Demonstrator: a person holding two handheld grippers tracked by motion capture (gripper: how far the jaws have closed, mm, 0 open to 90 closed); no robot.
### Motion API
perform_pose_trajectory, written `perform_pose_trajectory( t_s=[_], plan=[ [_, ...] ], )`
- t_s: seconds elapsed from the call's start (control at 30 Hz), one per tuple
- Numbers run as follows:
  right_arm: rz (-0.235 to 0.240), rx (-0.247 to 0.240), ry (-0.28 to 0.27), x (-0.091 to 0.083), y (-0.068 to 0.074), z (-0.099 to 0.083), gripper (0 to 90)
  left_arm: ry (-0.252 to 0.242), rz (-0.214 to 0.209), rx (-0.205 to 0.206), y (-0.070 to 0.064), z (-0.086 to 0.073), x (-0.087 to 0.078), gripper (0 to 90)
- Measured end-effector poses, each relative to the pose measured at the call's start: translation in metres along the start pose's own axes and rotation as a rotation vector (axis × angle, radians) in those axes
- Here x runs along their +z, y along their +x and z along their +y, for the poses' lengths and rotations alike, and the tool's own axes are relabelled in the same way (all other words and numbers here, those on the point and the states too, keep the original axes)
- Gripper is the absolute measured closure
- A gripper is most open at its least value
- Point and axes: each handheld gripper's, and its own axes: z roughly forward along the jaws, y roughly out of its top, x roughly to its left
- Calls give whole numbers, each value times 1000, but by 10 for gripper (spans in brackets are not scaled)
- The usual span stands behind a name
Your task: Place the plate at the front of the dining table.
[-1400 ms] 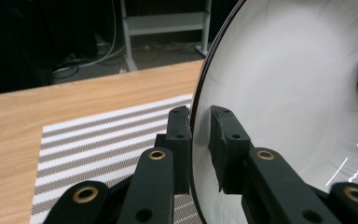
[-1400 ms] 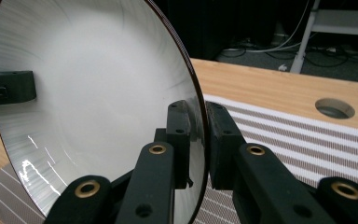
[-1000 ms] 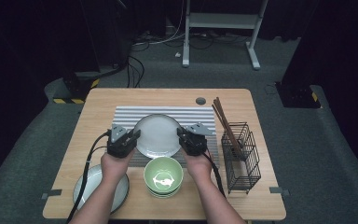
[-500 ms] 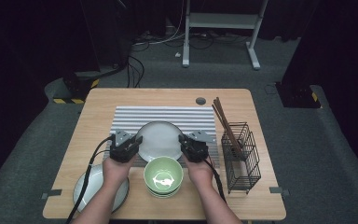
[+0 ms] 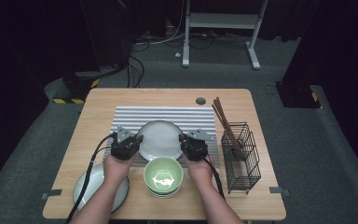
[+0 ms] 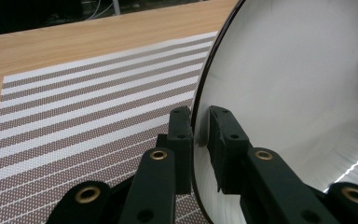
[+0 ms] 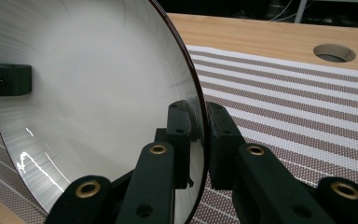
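The plate (image 5: 160,139) was round and pale grey-white, with a thin dark rim and a shiny inside. It was above the striped mat (image 5: 168,116), near the middle of the table (image 5: 102,100), and both claws held it.

There was one such plate in the claws, and one more plate (image 5: 86,184) lay flat at the near left corner. A green bowl (image 5: 163,176) with a white fish picture sat on a small stack at the near middle. One black wire basket (image 5: 240,156) stood at the right, with a few brown chopsticks (image 5: 223,119) leaning out of it.

The left gripper (image 6: 199,122) pinched the plate's left rim, jaws nearly closed on it. The right gripper (image 7: 198,119) pinched the right rim the same way. Both forearms came in from the near edge, side by side, with the bowl between the hands.
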Motion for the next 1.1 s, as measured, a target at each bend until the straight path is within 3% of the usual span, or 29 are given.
perform_pose_trajectory(
  t_s=[0.03,0.17,0.2,0.3,0.73,1.1],
  plan=[
    [-1,3,-1,1,0,0,811,-9,-1,-18,0,0,2,787],
    [-7,2,2,6,-1,2,811,21,-2,0,4,2,6,779],
    [-8,3,3,6,0,2,811,6,3,-17,4,2,8,778],
    [-20,-4,10,9,1,5,809,33,9,5,7,5,8,776],
    [-41,-8,45,27,0,14,807,104,-6,-30,20,8,27,755],
    [-50,-21,72,41,-3,18,804,142,14,-33,25,11,40,753]
  ],
)
